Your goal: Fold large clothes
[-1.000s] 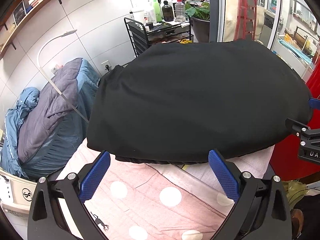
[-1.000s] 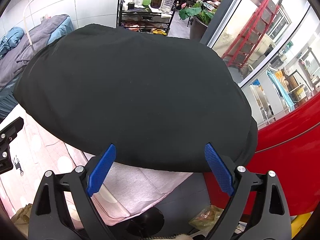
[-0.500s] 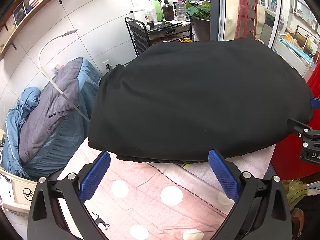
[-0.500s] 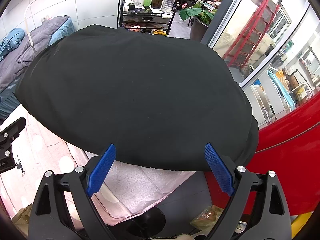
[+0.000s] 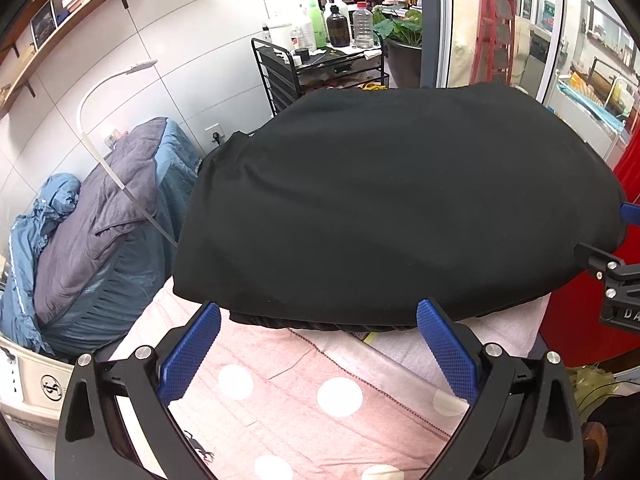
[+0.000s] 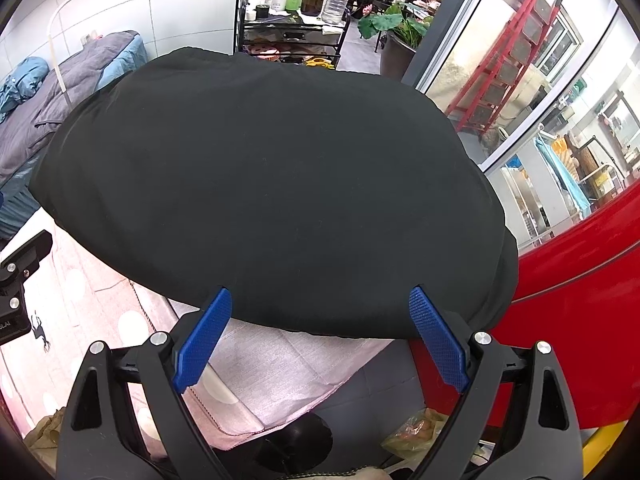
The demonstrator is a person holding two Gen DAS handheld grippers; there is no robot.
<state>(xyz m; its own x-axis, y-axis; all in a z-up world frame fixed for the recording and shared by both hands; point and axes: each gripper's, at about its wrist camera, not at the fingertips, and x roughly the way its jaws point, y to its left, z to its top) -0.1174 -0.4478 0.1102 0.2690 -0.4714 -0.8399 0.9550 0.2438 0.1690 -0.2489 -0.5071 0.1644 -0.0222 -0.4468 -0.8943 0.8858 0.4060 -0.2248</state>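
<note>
Black fabric, the garment point(image 5: 392, 208), lies in a smooth stacked slab on the pink dotted cloth point(image 5: 304, 392), its layered hem nearest both tools. At that near edge, the left gripper point(image 5: 318, 344) and right gripper point(image 6: 320, 332) stand spread wide, holding nothing. The folding looks largely finished; perhaps one last halving remains.

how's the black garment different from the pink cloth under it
The black garment is plain and dark; the pink cloth is pale with white dots. The garment lies on top, folded into layers at its near edge; the cloth lies spread beneath it. Both are soft fabric on the same surface, and neither open gripper holds either.
</note>
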